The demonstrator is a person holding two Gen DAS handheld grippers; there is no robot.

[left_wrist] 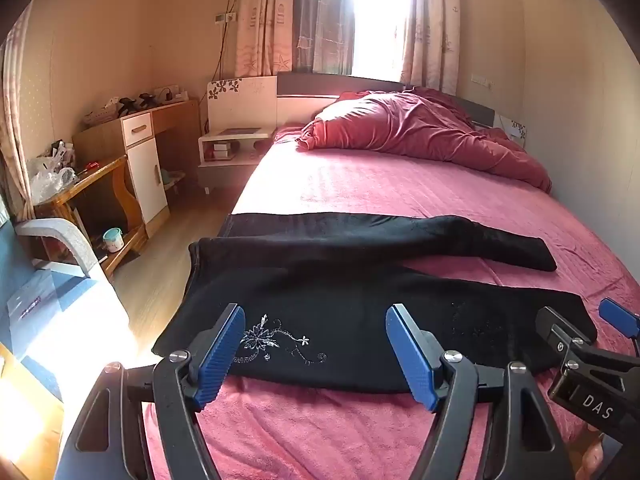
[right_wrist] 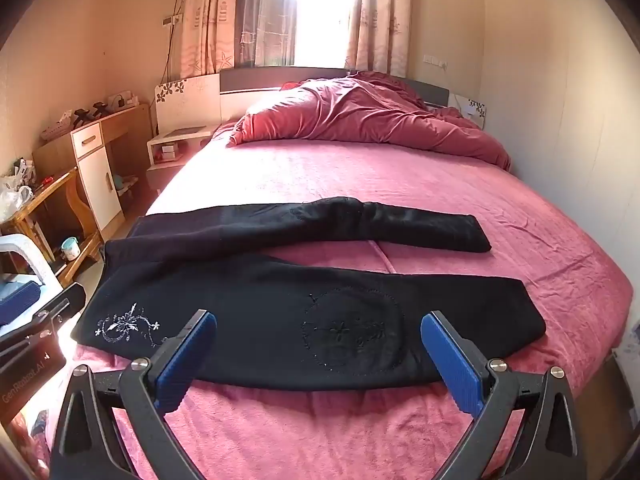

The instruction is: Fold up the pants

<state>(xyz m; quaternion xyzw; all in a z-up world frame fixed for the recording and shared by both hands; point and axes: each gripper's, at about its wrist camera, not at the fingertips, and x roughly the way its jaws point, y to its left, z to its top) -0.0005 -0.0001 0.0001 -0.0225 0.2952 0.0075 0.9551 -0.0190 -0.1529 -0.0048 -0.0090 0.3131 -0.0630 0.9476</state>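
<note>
My left gripper [left_wrist: 316,354] and right gripper [right_wrist: 318,364] both gape wide, holding nothing, above the near edge of the black pants [right_wrist: 280,312]. The pants lie flat across the pink bedsheet [right_wrist: 360,176], legs apart. Beyond, a red duvet [right_wrist: 360,116] is bunched at the headboard [right_wrist: 256,78].

A home bedroom. A bed [right_wrist: 360,184] with pink sheet fills it, a rumpled red duvet [right_wrist: 368,116] at its head beneath a curtained window [right_wrist: 320,12]. Left of the bed stand a nightstand [left_wrist: 232,148] and wooden cabinet [left_wrist: 140,160].
</note>
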